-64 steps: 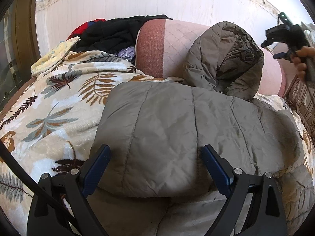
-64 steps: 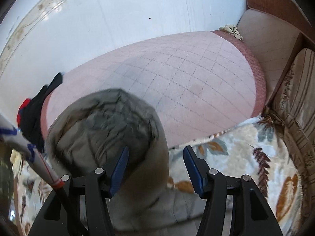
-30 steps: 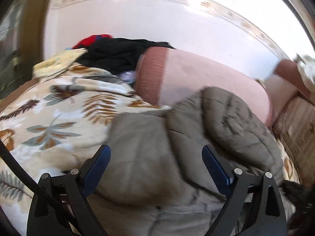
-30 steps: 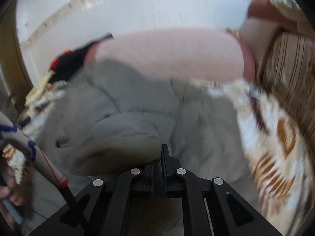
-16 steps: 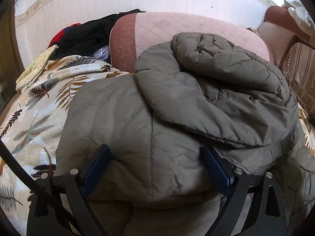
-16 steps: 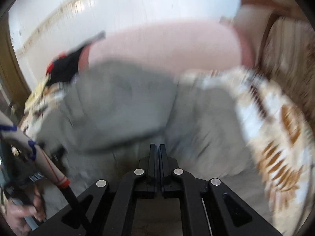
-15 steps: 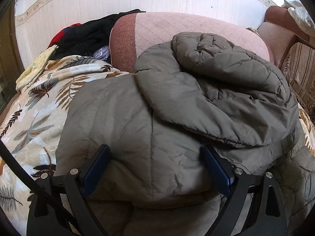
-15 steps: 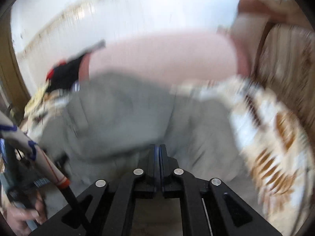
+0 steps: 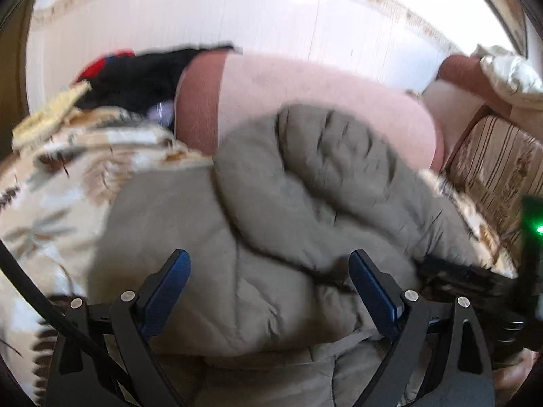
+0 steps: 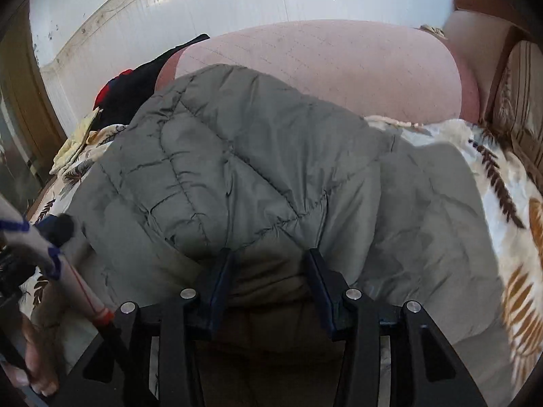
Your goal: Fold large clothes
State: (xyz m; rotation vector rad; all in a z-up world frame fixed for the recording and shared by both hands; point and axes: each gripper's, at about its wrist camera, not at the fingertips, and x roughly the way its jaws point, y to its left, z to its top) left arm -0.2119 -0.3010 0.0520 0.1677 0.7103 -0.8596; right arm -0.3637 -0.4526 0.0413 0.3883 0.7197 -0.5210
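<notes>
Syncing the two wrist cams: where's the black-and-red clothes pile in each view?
Left wrist: black-and-red clothes pile upper left, on the sofa's left end, behind the leaf-print blanket.
Right wrist: same pile left of centre, upper half, partly hidden behind the grey padded jacket.
Shared landmark: the pink quilted sofa back, directly right of the pile in both.

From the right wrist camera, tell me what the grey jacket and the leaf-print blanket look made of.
Grey jacket: quilted puffer, likely nylon or polyester shell; faint sheen, stitched puffy panels, fine wrinkles. Leaf-print blanket: probably plush fleece; soft, fuzzy matte surface with no visible weave.
</notes>
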